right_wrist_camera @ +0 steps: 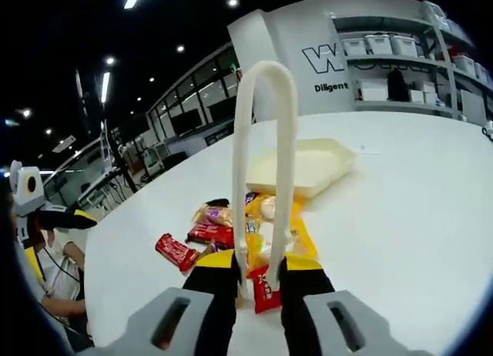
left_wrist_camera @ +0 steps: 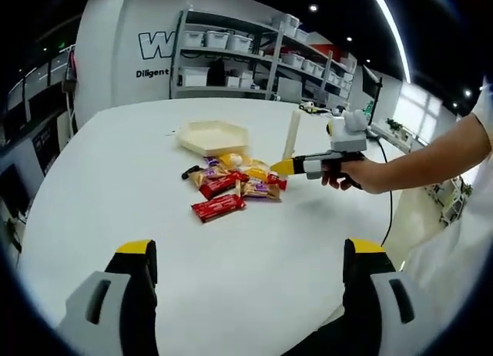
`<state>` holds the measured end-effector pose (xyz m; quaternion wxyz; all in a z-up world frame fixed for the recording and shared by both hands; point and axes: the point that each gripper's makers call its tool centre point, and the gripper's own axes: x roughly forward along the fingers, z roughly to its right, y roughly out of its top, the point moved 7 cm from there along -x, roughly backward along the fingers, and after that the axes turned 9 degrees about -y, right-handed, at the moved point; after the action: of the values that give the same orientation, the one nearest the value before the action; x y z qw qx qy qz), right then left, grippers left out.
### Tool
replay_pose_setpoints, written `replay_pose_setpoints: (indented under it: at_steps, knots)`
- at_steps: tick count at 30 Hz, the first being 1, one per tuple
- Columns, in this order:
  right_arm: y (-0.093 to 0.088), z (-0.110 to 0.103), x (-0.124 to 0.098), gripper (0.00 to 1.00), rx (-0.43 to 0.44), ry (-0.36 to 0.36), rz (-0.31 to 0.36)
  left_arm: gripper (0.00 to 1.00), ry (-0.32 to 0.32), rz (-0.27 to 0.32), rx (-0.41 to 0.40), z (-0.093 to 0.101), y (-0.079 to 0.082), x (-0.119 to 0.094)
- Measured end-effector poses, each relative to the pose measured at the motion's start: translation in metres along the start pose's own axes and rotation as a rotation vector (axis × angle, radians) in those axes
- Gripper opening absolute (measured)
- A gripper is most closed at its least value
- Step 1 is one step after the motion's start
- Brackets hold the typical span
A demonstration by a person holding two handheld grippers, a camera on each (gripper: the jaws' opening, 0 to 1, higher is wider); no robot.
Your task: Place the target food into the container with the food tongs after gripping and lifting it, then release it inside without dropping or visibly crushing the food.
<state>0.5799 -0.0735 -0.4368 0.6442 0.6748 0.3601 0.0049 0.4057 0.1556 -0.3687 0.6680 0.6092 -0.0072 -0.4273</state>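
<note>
Snack packets (right_wrist_camera: pixel 231 236) lie heaped on the white table (right_wrist_camera: pixel 400 217) just past your right gripper (right_wrist_camera: pixel 260 283), whose jaws are clenched on the cream food tongs (right_wrist_camera: pixel 266 163) standing upright over the nearest red wrapper. Beyond the heap sits the shallow cream tray (right_wrist_camera: pixel 308 167). Your left gripper (left_wrist_camera: pixel 250 263) hovers with jaws spread wide apart, holding nothing, well back from the pile.

Bright ceiling strips, sharp centre, warped fisheye edges.
</note>
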Motion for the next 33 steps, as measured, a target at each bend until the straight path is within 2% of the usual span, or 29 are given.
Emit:
replay_pose_setpoints:
  at_steps: [4, 9, 14, 17, 20, 21, 27, 33]
  knots:
    - [-0.003, -0.002, 0.002, 0.16, -0.012, 0.002, 0.004, 0.99, 0.009, 0.009, -0.008, -0.002, 0.001, -0.002]
    - [-0.009, -0.001, 0.005, 0.17, -0.089, -0.019, 0.030, 0.99, 0.023, 0.014, -0.010, -0.004, 0.003, -0.004]
    - [-0.011, -0.004, 0.005, 0.19, -0.080, -0.019, 0.048, 0.99, 0.025, 0.014, -0.012, -0.005, 0.003, -0.006]
    - [-0.013, -0.005, 0.006, 0.20, -0.103, -0.031, 0.053, 0.99, 0.027, 0.013, -0.012, -0.005, 0.003, -0.007]
    - [-0.018, -0.003, 0.011, 0.20, -0.120, -0.041, 0.029, 0.99, 0.031, 0.016, -0.014, -0.006, 0.004, -0.009]
    - [-0.017, -0.004, 0.010, 0.19, -0.133, -0.039, 0.049, 0.99, 0.032, 0.016, -0.015, -0.006, 0.003, -0.010]
    - [-0.016, 0.003, 0.011, 0.13, -0.076, -0.048, 0.027, 0.99, 0.033, 0.007, -0.018, -0.008, 0.002, -0.011]
    - [-0.015, 0.002, 0.007, 0.10, -0.085, -0.043, 0.024, 0.99, 0.034, 0.007, -0.019, -0.009, 0.001, -0.008]
